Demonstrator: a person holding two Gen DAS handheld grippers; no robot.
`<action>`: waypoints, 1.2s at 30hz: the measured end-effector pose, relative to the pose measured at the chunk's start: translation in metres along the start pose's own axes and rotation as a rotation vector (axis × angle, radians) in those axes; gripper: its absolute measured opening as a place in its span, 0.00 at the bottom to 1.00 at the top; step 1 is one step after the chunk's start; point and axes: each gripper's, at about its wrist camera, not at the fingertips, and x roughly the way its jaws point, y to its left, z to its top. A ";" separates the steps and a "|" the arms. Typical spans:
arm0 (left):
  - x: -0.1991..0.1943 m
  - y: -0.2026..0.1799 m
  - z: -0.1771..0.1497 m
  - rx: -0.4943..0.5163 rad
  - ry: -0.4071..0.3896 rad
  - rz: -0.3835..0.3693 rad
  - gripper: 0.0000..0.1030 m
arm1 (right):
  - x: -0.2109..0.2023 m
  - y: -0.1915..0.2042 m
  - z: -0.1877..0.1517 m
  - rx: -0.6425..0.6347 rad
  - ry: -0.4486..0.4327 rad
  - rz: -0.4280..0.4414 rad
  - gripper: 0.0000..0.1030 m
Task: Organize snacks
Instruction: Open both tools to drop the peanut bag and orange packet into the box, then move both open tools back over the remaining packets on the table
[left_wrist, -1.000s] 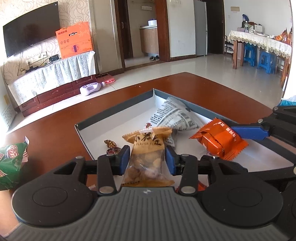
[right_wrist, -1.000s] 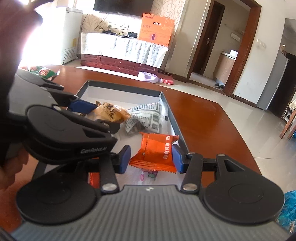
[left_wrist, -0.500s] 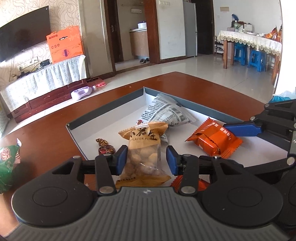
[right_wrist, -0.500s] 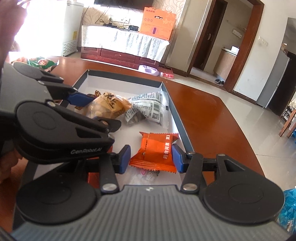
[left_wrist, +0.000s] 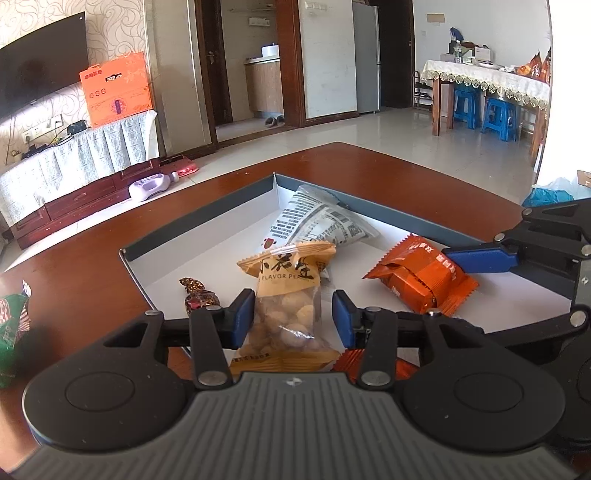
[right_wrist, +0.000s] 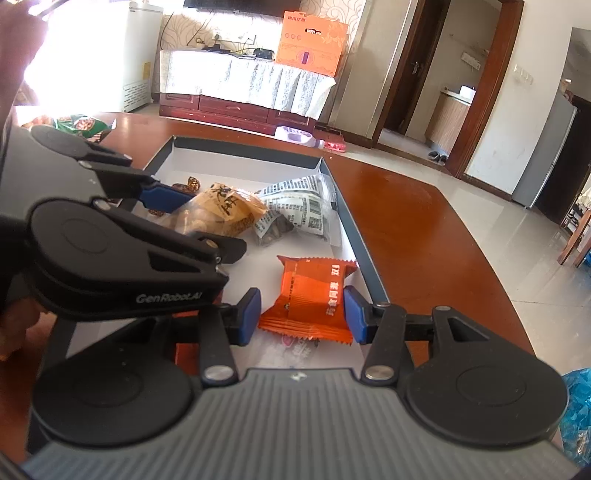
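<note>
**Both tongs parked over a snack each, neither actually pinching**

The bit that matters: each packet sits right between its own tongs, already inside the shallow white cardboard tray with grey-blue walls (left_wrist: 207, 225) on the glossy red-brown table (left_wrist: 369, 166).

The left gripper (left_wrist: 293, 317) straddles the tan-and-clear plastic peanut packet (left_wrist: 288, 295). The packet's long axis runs straight away from the tongs, so the pads face its narrow sides. The left-side pad looks to be touching the wrapper edge, and there's a visible gap at the other pad. I'd call it released, not clenched.

The right gripper (right_wrist: 301, 314) is the same deal with the crinkly orange foil packet (right_wrist: 314, 295). It lies flat on the tray floor near the right wall, slightly skewed. One pad is just against it and the other is clear of it, so it's loose too.

Each hand is nearest its own packet, so there's no reaching across. The peanut bag is puffy and lumpy with a crimped top, and my guess is it'll squish before it holds.

There's also a grey newsprint-pattern pouch (left_wrist: 317, 221) in the far corner and a small brown foil-wrapped candy (left_wrist: 197, 297) left of the peanuts.
</note>
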 end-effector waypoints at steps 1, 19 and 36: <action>0.000 -0.001 0.000 0.002 0.000 -0.001 0.51 | 0.000 0.000 0.000 -0.004 0.001 -0.002 0.51; -0.005 0.004 -0.001 0.014 -0.003 0.015 0.72 | -0.005 -0.007 -0.003 0.008 -0.014 -0.004 0.56; -0.041 0.009 0.001 0.038 -0.074 -0.006 0.83 | -0.032 0.001 -0.002 -0.070 -0.091 -0.036 0.60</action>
